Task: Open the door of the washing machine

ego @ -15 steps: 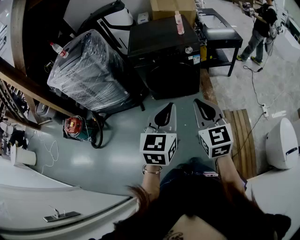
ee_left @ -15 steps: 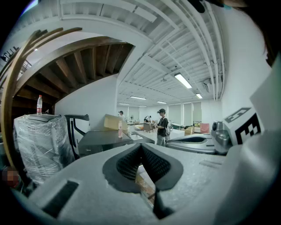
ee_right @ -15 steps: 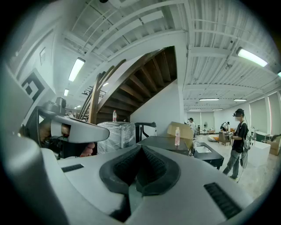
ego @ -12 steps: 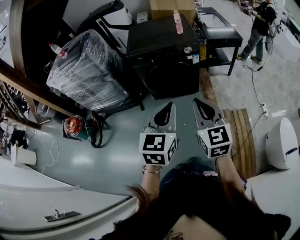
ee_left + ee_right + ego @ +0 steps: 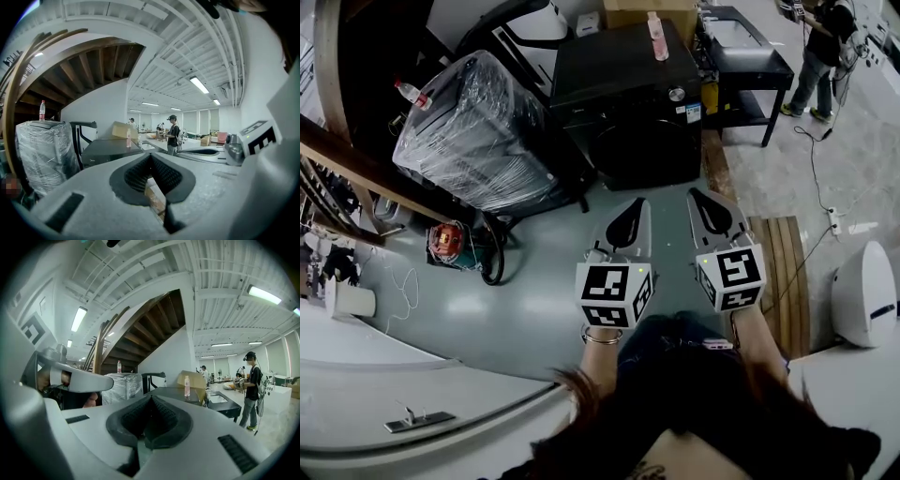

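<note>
Black boxy washing machine (image 5: 628, 94) stood far beyond the empty, pressed-together left gripper (image 5: 633, 206) and right gripper (image 5: 701, 199), probably nearer the left.

A bulky dark object wrapped in clear plastic film (image 5: 478, 131) stands at left, with a clear red-capped bottle (image 5: 411, 94) on top. A brown cardboard box (image 5: 628, 9) sits at rear, a slim pink bottle (image 5: 657, 37) just before it. A black metal side table (image 5: 741, 56) stands at right, near a standing person (image 5: 820, 47). A red cable reel (image 5: 447, 239) and a white power strip (image 5: 834, 220) lie on the floor.
</note>
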A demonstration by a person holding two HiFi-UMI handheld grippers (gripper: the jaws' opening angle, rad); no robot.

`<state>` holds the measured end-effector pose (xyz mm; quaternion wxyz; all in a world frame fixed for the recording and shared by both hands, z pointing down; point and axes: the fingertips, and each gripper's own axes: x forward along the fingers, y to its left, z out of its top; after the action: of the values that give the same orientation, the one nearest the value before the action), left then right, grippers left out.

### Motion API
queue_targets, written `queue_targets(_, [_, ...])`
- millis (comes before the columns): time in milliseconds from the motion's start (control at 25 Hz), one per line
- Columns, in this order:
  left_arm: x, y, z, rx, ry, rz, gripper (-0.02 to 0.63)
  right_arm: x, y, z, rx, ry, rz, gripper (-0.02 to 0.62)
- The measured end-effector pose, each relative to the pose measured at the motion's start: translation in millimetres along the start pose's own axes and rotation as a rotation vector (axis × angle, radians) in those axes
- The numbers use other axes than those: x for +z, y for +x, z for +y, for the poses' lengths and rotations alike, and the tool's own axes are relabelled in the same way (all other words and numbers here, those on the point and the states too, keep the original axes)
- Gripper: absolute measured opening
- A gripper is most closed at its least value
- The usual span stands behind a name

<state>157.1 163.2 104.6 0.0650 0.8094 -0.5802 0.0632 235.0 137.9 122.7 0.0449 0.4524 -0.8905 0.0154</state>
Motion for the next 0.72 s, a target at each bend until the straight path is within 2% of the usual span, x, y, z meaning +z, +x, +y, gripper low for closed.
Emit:
queue_targets(360, [-7, 24, 10, -0.002, -0.004, 0.026, 0.012, -14, 27, -8, 0.007, 0.017, 0.033, -0.002])
queue_targets(720, [-8, 65, 35, -0.048, -0.024, 0.027, 0.012, -20, 71, -18, -0.019, 0.010, 0.061, -0.002])
